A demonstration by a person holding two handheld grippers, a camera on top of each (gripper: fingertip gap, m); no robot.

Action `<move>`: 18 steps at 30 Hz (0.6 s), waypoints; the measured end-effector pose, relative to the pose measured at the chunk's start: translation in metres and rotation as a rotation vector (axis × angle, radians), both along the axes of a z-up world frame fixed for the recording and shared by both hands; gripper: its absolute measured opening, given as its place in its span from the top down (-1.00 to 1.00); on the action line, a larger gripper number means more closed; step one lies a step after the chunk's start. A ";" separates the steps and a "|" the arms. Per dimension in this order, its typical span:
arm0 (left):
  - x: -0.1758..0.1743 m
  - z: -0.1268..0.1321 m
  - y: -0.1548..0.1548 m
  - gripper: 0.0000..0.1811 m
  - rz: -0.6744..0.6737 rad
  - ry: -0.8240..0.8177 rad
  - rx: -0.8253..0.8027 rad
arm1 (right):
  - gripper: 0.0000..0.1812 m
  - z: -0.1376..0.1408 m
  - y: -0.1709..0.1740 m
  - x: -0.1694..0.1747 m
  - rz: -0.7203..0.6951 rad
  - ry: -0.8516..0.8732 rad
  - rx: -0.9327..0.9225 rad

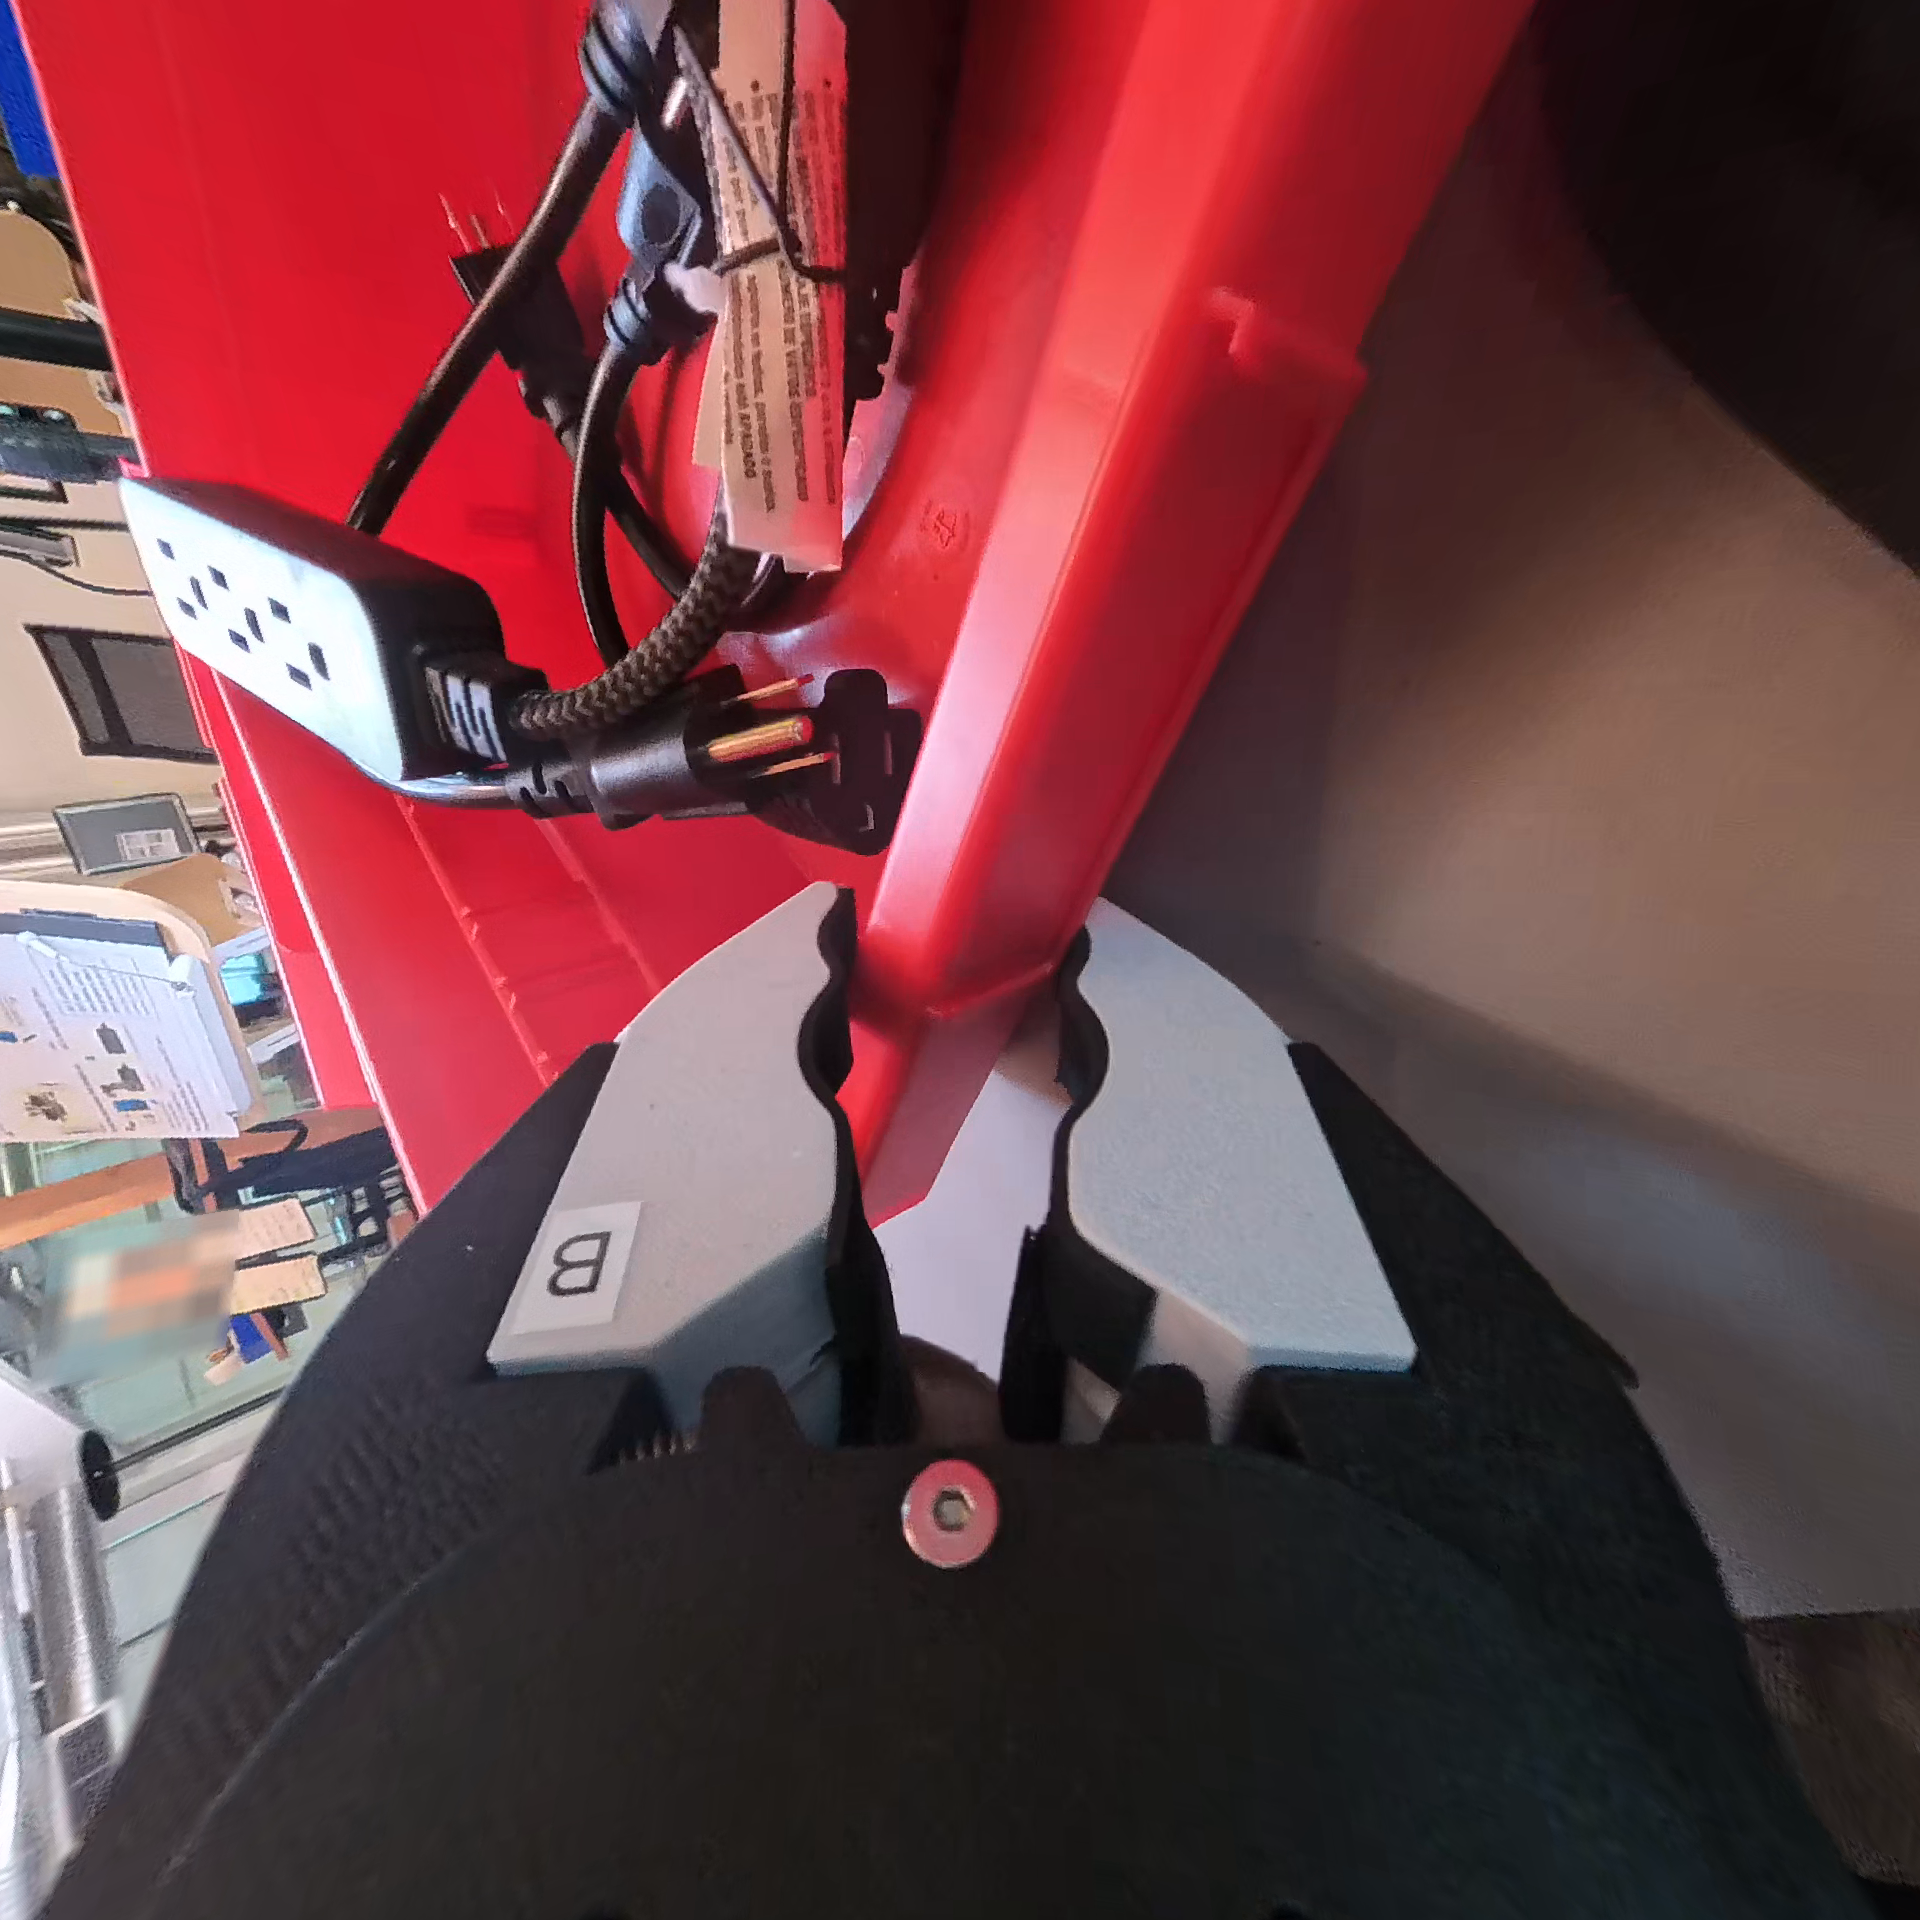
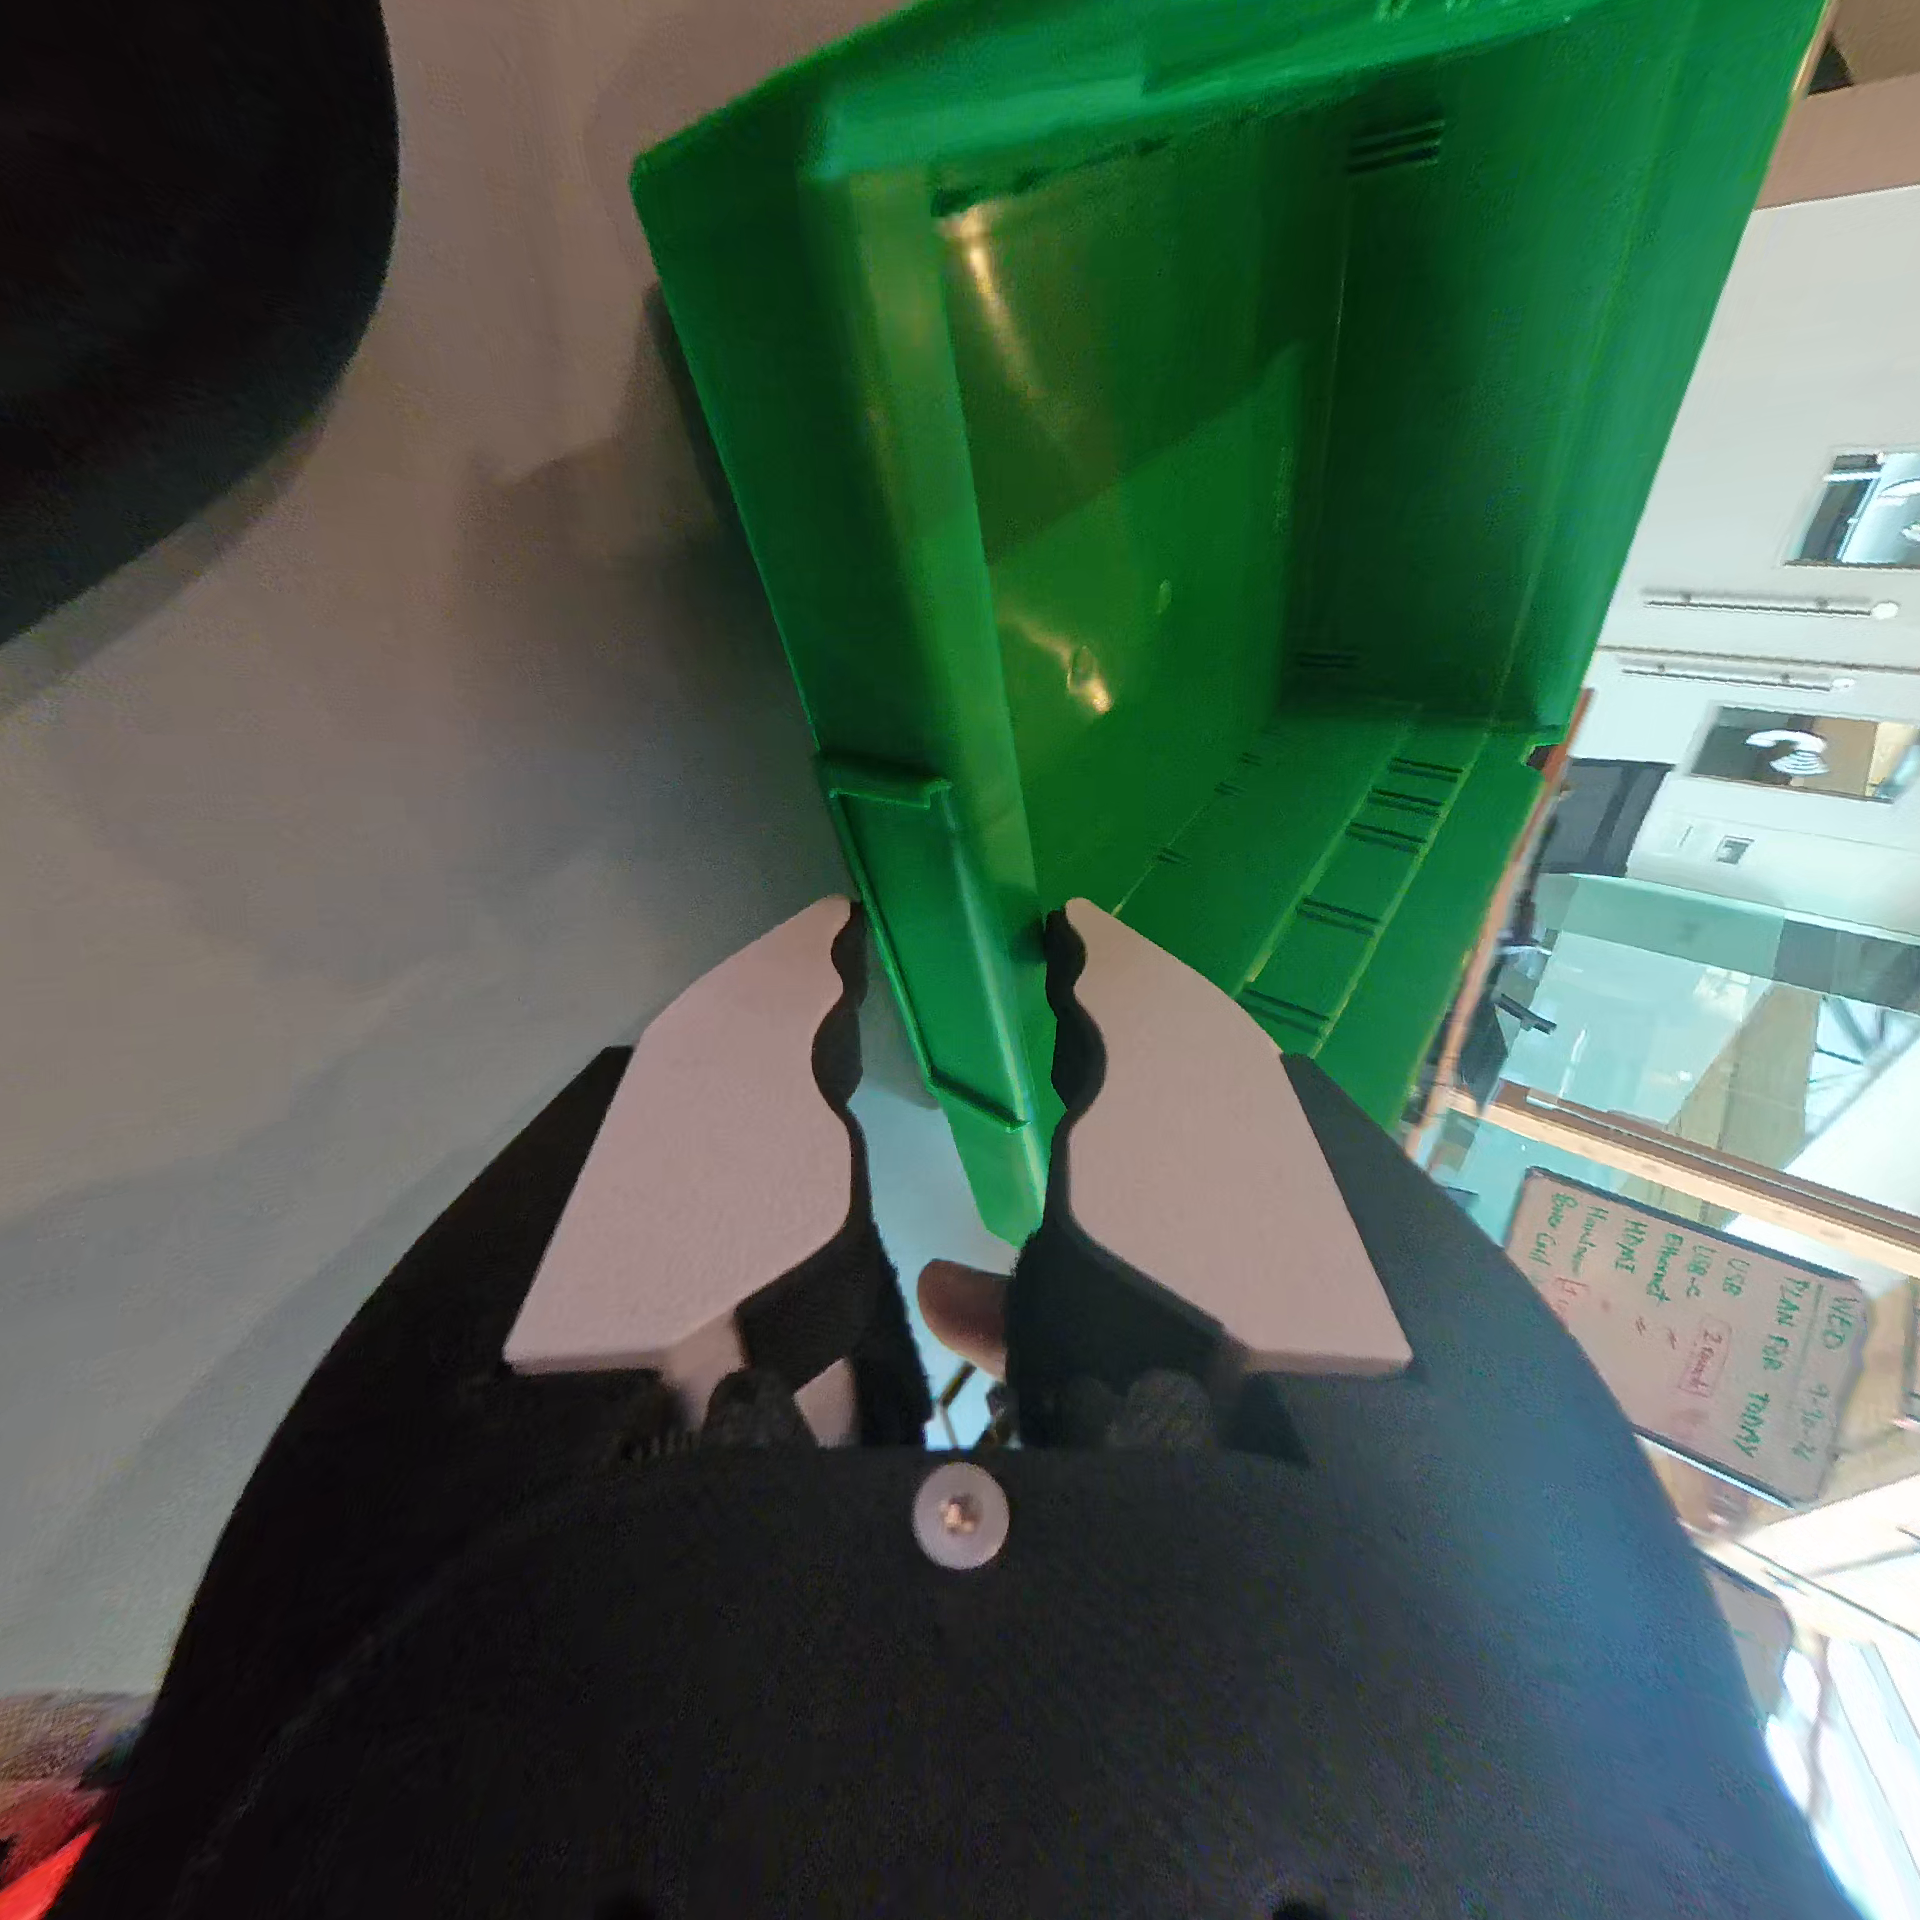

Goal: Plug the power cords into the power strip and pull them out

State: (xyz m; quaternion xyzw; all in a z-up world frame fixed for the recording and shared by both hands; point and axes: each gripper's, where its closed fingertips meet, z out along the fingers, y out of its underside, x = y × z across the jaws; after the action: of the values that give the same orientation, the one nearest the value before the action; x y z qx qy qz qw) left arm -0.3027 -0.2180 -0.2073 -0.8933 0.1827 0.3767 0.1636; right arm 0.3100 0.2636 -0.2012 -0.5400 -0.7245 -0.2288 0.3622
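Inside the tilted red plastic bin point(image 1: 1091, 623) whose rim the left gripper point(image 1: 956, 940) clamps, the black-and-white power strip point(image 1: 301, 623) and loose black power cords point(image 1: 582, 436) could slide and tangle, while the right gripper point(image 2: 951, 920) pinches the empty green plastic bin point(image 2: 1143, 520).

The power strip point(image 1: 301, 623) runs off-frame at nine o'clock; cords point(image 1: 623, 260) vanish at twelve, possibly tangled behind paper tags point(image 1: 769, 343).
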 end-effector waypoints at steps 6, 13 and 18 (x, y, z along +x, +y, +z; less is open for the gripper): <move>0.036 0.044 0.007 0.30 -0.036 -0.356 0.366 | 0.37 0.031 -0.034 -0.018 0.079 0.353 -0.258; -0.012 0.113 0.036 0.27 0.285 -0.431 0.841 | 0.19 0.127 -0.093 -0.088 0.377 1.053 -0.476; -0.049 0.081 0.064 0.28 0.532 -0.486 0.715 | 0.18 0.128 -0.136 -0.144 0.577 1.101 -0.551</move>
State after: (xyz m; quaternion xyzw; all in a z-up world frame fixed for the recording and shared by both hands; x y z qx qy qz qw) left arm -0.3516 -0.1540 -0.1268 -0.8590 -0.2347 0.2256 0.3952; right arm 0.1656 0.1278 -0.0731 -0.4355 -0.5813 0.3780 0.5740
